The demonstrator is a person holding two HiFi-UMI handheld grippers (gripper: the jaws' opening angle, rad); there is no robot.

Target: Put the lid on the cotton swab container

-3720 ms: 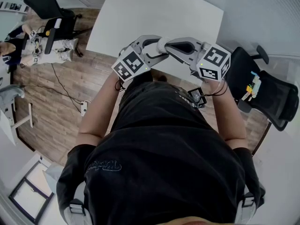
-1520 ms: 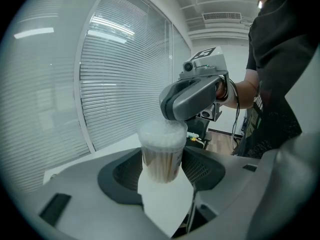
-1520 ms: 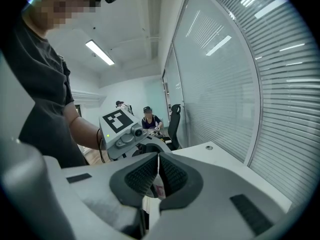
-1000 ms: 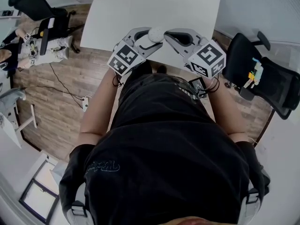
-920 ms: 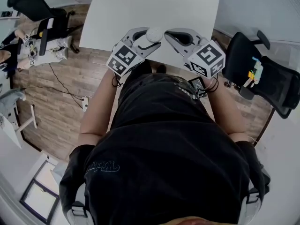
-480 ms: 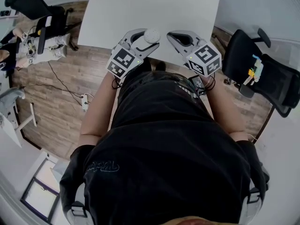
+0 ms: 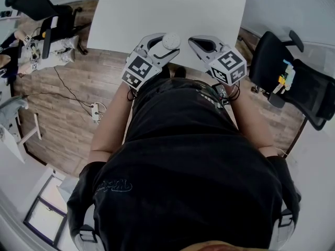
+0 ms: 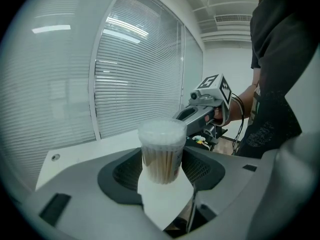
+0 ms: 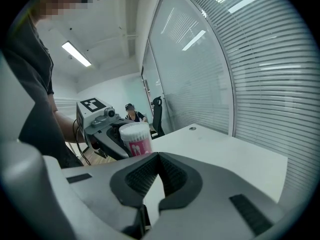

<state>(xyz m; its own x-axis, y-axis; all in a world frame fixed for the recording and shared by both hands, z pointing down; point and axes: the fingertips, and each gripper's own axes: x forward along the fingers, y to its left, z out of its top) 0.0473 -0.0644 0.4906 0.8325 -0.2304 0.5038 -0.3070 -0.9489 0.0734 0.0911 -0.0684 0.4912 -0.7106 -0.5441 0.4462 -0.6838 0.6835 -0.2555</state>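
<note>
Clear container (image 8: 162,151) full of swabs (image 8: 159,166), clamped in my left gripper (image 8: 162,174); right gripper (image 9: 159,169) closed, empty; only its view shows the pink label (image 9: 141,146).

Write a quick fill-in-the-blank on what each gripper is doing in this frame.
The cotton swab container is held by the ___ gripper.
The right gripper has its jaws ___, with nothing between them.
The table is coloured ___.
Missing words: left; shut; white.
</note>
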